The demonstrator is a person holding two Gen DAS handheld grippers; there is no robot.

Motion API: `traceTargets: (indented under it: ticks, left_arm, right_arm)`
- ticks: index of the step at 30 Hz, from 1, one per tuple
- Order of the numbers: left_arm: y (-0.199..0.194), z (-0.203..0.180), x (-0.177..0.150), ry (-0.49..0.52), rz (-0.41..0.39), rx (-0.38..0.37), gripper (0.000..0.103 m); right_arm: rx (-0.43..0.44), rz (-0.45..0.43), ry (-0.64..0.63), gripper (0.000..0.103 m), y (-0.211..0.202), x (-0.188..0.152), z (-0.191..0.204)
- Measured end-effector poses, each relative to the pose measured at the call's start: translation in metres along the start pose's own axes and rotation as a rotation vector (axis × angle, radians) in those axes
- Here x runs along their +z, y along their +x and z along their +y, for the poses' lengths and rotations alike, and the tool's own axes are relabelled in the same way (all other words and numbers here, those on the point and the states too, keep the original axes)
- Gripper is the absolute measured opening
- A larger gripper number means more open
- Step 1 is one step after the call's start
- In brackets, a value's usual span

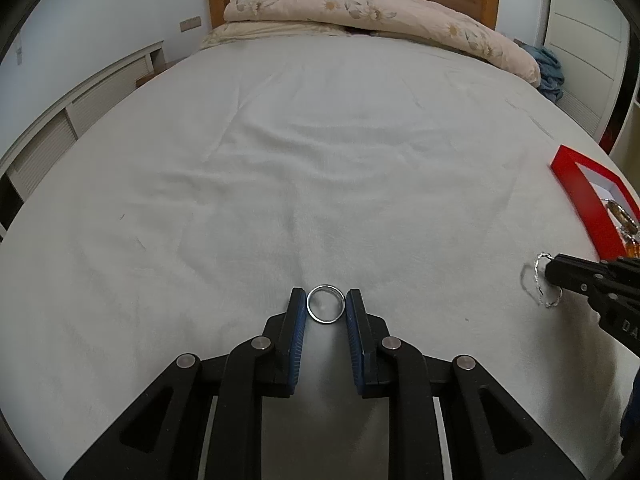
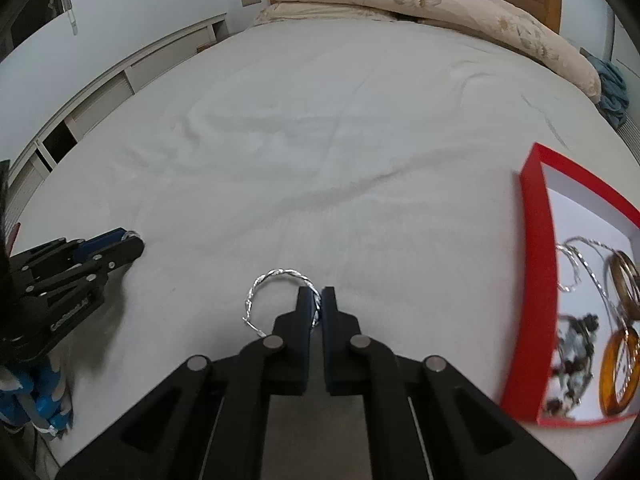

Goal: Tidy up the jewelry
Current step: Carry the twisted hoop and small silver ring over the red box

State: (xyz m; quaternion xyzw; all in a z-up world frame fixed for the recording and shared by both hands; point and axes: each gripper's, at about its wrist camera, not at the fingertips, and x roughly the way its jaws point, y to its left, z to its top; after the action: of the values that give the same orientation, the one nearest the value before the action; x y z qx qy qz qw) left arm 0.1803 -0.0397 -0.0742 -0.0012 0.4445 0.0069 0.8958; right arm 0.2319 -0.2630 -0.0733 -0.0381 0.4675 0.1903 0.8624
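Rings in both tongs. My left tongs (image 1: 325, 304) hold a plain silver ring (image 1: 325, 303) between the blue pads (image 1: 299, 322); the pads touch it on either side, so I judge it clamped, though lightly, low over the bed (image 1: 320, 160). My right tongs (image 2: 316, 304) are nearly together, pinched on one side of a twisted silver bangle (image 2: 276, 296), most of which sticks out to their left and ahead. The red box (image 2: 532, 280) lies to the right of my right tongs, near but apart, with other bangles (image 2: 618, 368) and chains (image 2: 576, 264) already inside.

I reckon both pieces go into that box next.

What could go wrong:
- The ring is smooth and round, held only at two points across its width. Any tilt or slack in my grip may let it roll out and sink into the soft sheet.
- The bangle is held off-centre, so its free side may swing, twist in the pads, or catch the box wall on the way over.
- My left tongs must cross past my right to reach the box; moving both together risks a knock that frees either piece.
- Dropping onto the pile may tangle the chains.
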Motion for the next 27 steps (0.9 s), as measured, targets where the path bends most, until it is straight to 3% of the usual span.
traceTargets:
  ticks: [27]
  left_arm:
    - [-0.153,-0.062,-0.031,0.098,-0.126,-0.036,0.020]
  right_arm:
    - [-0.012,-0.163,0.104,0.004,-0.180,-0.054,0.014]
